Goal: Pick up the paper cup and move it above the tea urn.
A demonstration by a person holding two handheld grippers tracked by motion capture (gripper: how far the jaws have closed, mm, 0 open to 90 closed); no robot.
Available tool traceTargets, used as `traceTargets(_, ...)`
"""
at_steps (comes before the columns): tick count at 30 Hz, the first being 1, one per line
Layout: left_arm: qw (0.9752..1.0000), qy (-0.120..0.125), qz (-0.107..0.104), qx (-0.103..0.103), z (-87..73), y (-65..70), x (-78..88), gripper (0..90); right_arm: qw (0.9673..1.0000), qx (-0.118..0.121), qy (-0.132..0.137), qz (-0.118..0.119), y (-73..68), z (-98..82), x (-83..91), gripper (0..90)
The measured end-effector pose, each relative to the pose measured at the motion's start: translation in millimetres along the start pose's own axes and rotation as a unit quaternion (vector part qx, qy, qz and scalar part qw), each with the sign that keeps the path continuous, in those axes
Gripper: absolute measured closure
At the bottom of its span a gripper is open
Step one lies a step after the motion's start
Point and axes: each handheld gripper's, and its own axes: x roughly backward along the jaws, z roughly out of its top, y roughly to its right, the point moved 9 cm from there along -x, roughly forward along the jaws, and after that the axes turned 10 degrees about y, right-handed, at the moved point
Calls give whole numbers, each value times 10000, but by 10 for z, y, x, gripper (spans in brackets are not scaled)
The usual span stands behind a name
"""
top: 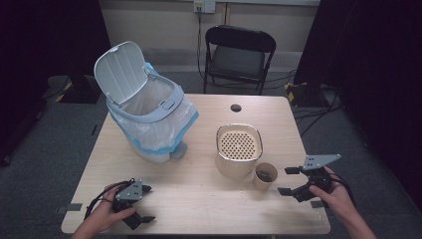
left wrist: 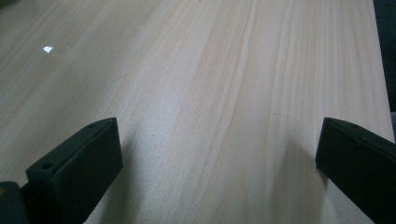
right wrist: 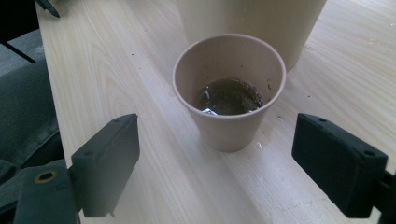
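Two grippers are held wide open — nothing is gripped. The right gripper (right wrist: pixel 215 163) is aimed at the cup (right wrist: pixel 229 88), near the table's (top: pixel 199 199) right side beside the strainer (top: pixel 239 149). Its dark liquid could be spilled — the soft cup might be squeezed too hard. The left gripper (top: pixel 145 203) is kept low, near left.

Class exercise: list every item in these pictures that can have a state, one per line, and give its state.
Bin lid: flipped open.
Bin: upright, lined with a bag.
Strainer container: upright, perforated insert on top.
Paper cup: upright, holding dark liquid with bits.
Left hand-held gripper: open, holding nothing.
Right hand-held gripper: open, facing the cup.
Folding chair: unfolded.
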Motion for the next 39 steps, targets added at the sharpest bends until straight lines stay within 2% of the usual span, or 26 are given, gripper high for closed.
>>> traceTargets(13,10000,-1,1,2,0,0,0,0,9999,32,-74,-138,34,-179,-148,148)
traceTargets(18,10000,0,0,1,0,0,0,0,9999,-28,2,-128,49,-215,-236,148)
traceTargets(24,10000,1,-1,0,0,0,0,0,9996,-89,89,-235,78,-244,-350,148)
traceTargets(27,10000,0,0,0,0,0,0,0,9997,-122,148,-160,73,-264,-424,148)
traceTargets(39,10000,-2,-1,-1,0,0,0,0,9994,-88,284,-169,91,-249,-592,170)
